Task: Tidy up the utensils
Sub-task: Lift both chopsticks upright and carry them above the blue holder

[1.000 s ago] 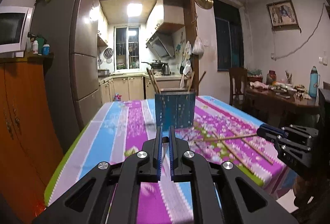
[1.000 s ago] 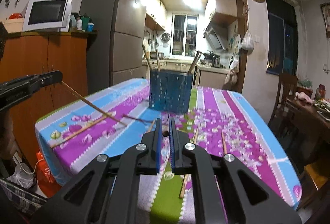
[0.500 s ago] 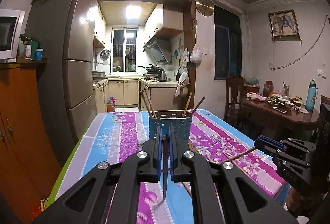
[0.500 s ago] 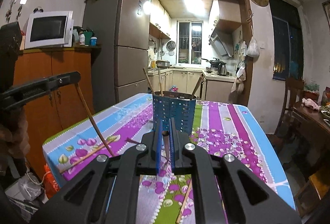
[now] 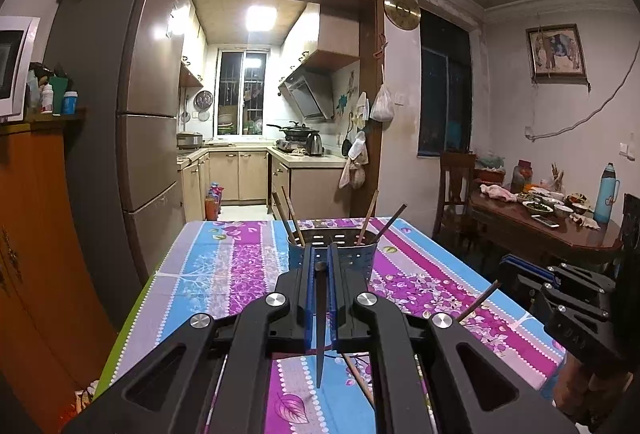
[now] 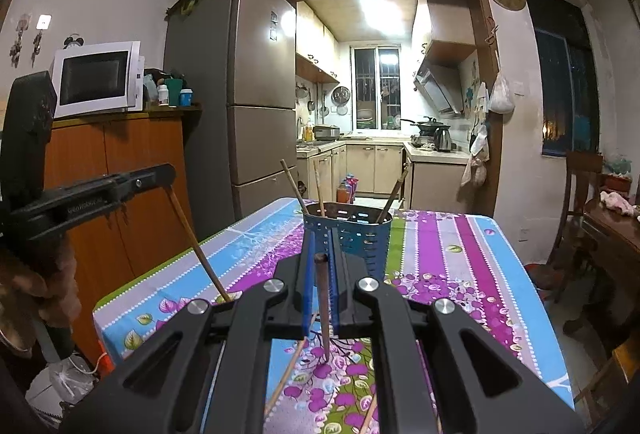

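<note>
A blue perforated utensil holder (image 5: 356, 254) (image 6: 360, 234) stands upright on the flowered tablecloth (image 5: 224, 266) with several chopsticks leaning in it. My left gripper (image 5: 320, 250) is shut on a dark chopstick (image 5: 319, 334) that hangs tip down above the cloth, short of the holder. My right gripper (image 6: 321, 236) is shut on a brown chopstick (image 6: 323, 306), also hanging tip down. In the left wrist view the right gripper (image 5: 516, 270) shows at the right; in the right wrist view the left gripper (image 6: 160, 174) shows at the left with its chopstick (image 6: 196, 242).
Loose chopsticks lie on the cloth near me (image 5: 358, 374) (image 6: 288, 374). A tall fridge (image 5: 120, 134) and an orange cabinet (image 6: 120, 174) stand left of the table. A wooden dining table (image 5: 540, 230) with dishes and a chair (image 5: 456, 186) are at the right.
Both grippers have risen, each lifting its chopstick off the cloth. The sticks swung from slanting across the table to hanging tip down. The holder now shows from higher, its rim visible.
</note>
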The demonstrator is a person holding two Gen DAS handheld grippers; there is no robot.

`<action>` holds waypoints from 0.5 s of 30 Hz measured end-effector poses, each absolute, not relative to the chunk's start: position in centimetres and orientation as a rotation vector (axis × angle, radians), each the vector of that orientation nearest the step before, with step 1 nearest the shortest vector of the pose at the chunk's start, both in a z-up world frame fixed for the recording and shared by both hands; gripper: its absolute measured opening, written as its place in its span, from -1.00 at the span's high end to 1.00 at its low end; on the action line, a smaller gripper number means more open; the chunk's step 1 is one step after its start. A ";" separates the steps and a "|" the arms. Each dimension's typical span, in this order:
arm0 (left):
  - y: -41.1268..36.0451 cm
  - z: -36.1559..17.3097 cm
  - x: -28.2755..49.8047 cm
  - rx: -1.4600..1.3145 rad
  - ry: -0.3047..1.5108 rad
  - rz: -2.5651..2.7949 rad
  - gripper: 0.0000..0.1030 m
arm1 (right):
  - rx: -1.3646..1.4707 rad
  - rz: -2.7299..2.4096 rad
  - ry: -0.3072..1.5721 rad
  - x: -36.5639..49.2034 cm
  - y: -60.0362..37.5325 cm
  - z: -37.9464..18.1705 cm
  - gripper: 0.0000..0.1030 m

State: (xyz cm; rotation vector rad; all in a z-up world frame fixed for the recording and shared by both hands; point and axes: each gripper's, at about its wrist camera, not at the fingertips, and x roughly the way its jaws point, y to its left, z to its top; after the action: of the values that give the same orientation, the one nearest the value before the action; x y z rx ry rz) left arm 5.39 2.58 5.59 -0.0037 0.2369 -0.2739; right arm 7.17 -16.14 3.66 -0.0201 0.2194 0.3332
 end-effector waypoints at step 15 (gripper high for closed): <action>1.7 5.8 8.7 -0.005 0.335 -0.269 0.86 | 0.045 0.363 0.238 9.4 -16.6 5.6 0.90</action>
State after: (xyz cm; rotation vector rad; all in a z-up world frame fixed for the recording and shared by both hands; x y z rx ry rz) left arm 8.66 1.75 5.81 -0.0045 0.3351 -0.2693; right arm 9.37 -16.62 5.62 0.0451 0.2382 0.3634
